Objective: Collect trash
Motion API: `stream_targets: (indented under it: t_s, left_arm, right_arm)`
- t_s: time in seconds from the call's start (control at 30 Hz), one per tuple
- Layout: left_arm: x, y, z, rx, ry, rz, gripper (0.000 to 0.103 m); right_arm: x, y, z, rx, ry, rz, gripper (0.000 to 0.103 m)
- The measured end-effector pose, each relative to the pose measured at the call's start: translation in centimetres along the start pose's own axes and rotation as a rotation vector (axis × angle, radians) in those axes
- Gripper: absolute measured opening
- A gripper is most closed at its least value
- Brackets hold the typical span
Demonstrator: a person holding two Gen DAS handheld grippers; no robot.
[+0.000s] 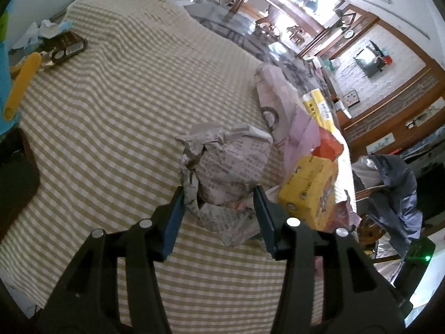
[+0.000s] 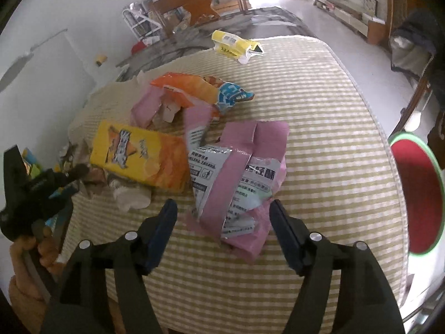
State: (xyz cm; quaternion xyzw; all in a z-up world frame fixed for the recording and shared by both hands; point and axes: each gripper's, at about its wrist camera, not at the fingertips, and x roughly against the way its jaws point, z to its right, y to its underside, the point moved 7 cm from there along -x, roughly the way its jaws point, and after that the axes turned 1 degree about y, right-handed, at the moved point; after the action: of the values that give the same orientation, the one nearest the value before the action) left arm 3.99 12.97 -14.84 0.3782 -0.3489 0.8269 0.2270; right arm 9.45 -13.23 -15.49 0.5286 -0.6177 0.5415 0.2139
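A crumpled newspaper ball (image 1: 228,167) lies on the checked tablecloth (image 1: 116,117). My left gripper (image 1: 219,194) is open, its fingers on either side of the ball's near end. In the right wrist view a pink and white wrapper (image 2: 236,183) lies on the cloth. My right gripper (image 2: 222,211) is open, with the wrapper's near end between its fingers. A yellow snack box (image 2: 139,156) (image 1: 308,189) and an orange bag (image 2: 189,89) lie behind. The left gripper also shows at the left edge of the right wrist view (image 2: 25,189).
A red bin with a green rim (image 2: 417,197) stands off the table's right edge. A yellow packet (image 2: 233,43) lies at the far edge. A dark packet (image 1: 64,47), tissues (image 1: 41,30) and a yellow tube (image 1: 22,83) lie at the far left. A jacket hangs on a chair (image 1: 389,194).
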Motion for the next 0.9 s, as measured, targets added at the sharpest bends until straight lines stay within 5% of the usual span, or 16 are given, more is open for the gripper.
stream_targets:
  t_s: [0.47,0.77,0.9]
  left_arm:
    - [-2.2,0.6,-0.1,-0.007,-0.069,-0.039,0.077]
    - [-2.2,-0.3,-0.4,0.021,-0.111,0.014,0.079]
    - [-3.1,0.0,0.0,0.016,-0.095,-0.026,0.079]
  right_arm:
    - [-0.2,-1.1,1.7,-0.146,-0.07,0.035,0.078]
    - [-1.1,-1.1,0.9,-0.141,-0.083,0.023,0.081]
    - [-1.5,-1.0,0.5,-0.126,-0.086,0.021,0.081]
